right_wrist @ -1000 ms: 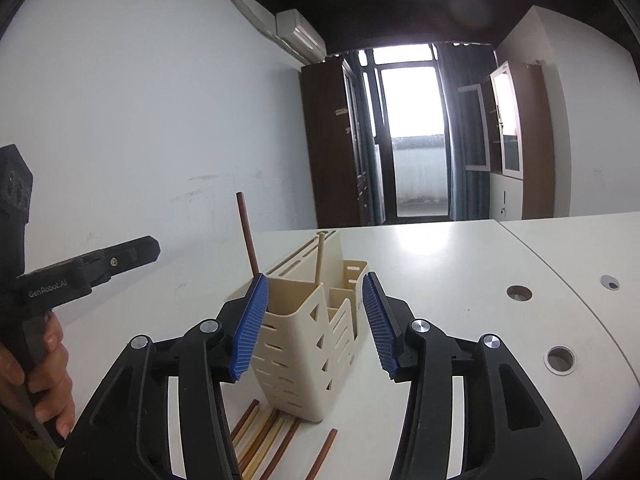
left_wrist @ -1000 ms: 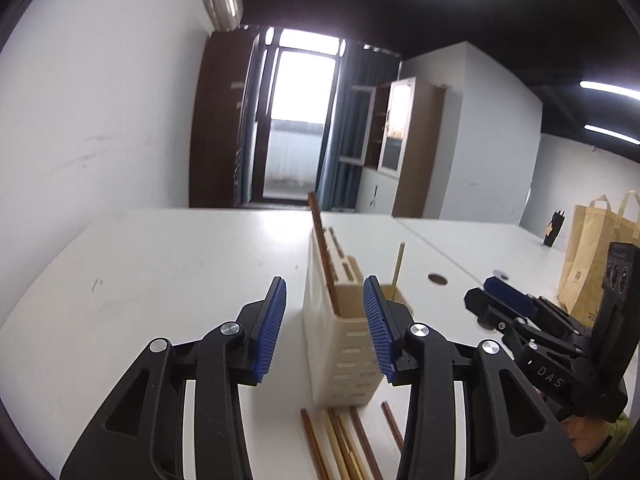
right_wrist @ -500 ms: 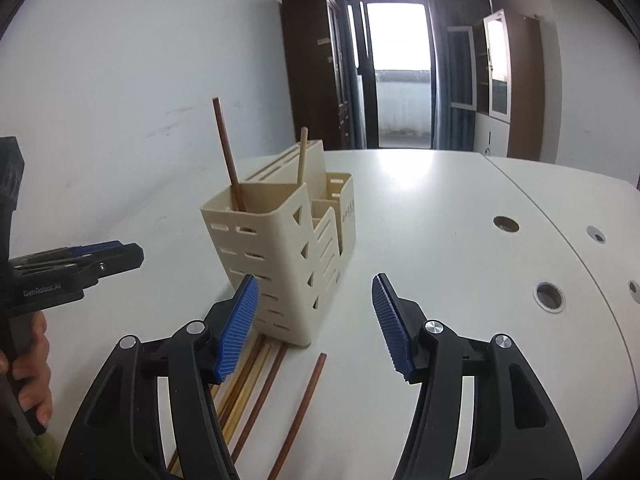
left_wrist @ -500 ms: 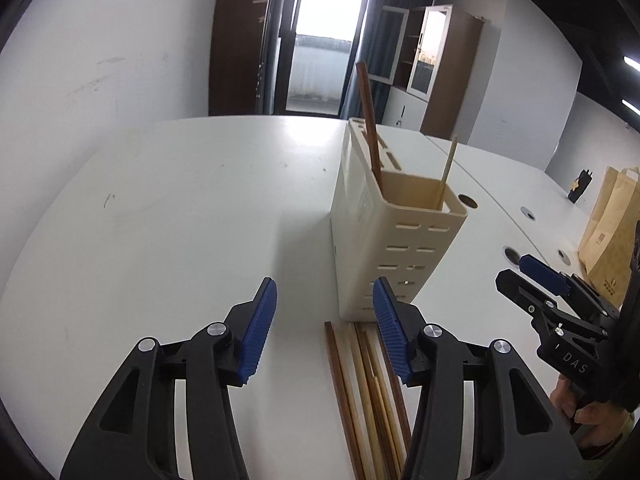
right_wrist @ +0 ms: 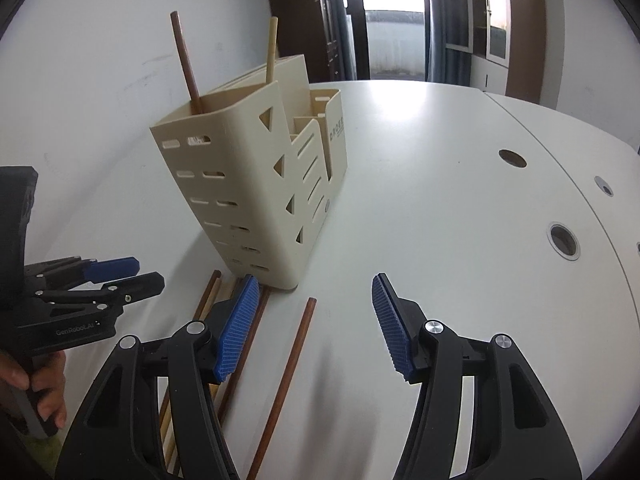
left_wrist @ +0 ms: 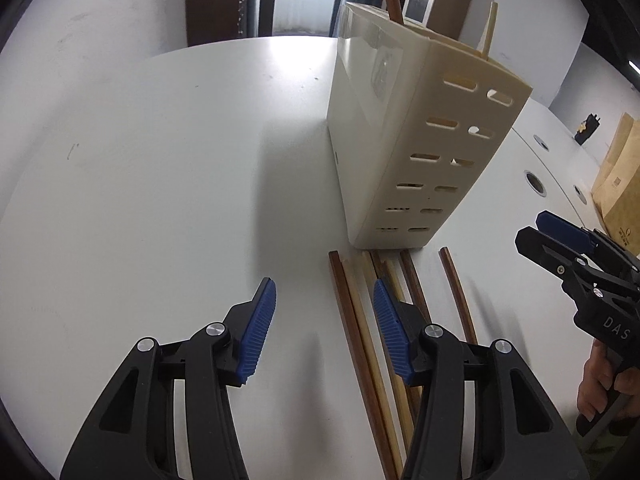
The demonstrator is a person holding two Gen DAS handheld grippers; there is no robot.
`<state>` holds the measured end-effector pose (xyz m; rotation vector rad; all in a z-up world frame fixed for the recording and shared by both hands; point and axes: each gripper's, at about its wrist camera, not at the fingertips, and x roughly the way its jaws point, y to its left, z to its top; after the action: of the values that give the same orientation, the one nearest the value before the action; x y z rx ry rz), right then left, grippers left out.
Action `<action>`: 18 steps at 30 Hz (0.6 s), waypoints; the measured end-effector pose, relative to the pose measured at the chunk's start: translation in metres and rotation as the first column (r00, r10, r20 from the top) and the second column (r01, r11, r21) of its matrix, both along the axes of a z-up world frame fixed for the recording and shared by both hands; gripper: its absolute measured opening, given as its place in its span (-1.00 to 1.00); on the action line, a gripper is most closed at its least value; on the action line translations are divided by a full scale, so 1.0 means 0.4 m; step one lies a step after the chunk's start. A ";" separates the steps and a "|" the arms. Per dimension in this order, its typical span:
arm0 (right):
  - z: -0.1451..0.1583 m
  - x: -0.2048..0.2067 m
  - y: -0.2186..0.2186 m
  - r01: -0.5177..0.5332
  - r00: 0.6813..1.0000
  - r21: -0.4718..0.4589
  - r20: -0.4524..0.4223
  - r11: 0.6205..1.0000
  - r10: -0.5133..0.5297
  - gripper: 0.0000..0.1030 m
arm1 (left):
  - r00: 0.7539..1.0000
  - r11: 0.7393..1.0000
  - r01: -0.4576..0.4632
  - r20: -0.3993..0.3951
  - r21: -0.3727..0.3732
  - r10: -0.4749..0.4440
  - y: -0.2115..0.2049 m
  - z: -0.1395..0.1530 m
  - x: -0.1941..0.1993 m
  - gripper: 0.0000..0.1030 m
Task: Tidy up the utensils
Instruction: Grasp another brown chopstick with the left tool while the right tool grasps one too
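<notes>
A white table [left_wrist: 140, 160] holds a cream plastic utensil caddy [left_wrist: 404, 152], standing upright at about one o'clock from the left gripper [left_wrist: 324, 336] and at eleven o'clock from the right gripper [right_wrist: 312, 328]. Two chopsticks stand in the caddy's tall compartment: a dark brown chopstick [right_wrist: 185, 60] and a pale wooden chopstick [right_wrist: 272, 46].

Loose chopsticks lie flat on the table just in front of the caddy's base, in a close row [left_wrist: 360, 332]. One single dark chopstick [right_wrist: 286, 380] lies slightly apart from the row.

The left gripper's blue-padded jaws are about half spread and hold nothing; the leftmost chopsticks of the row run between them toward the right pad, untouched as far as can be seen. The right gripper's jaws are likewise about half spread and empty, with the single dark chopstick lying on the table between them. Both have just been opening.

A person's fingers [right_wrist: 38, 384] wrap the left gripper's handle, at eight o'clock in the right wrist view.
</notes>
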<state>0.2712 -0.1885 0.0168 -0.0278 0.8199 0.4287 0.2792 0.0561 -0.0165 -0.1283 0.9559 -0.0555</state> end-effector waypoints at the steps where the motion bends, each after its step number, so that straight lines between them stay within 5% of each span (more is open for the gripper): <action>1: -0.007 0.004 0.001 0.000 1.000 -0.001 -0.010 1.000 0.000 0.14 | 1.000 1.000 0.007 -0.013 -0.007 -0.007 -0.002 -0.011 0.004 -0.01; 18: -0.100 0.042 0.025 -0.022 0.990 -0.042 -0.142 0.999 0.015 0.13 | 0.992 1.000 0.003 -0.122 -0.011 -0.004 0.003 -0.115 0.045 -0.13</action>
<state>0.2880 -0.1786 -0.0232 -0.0452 0.9699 0.4341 0.2971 0.0573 -0.0624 -0.1410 1.0785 -0.0567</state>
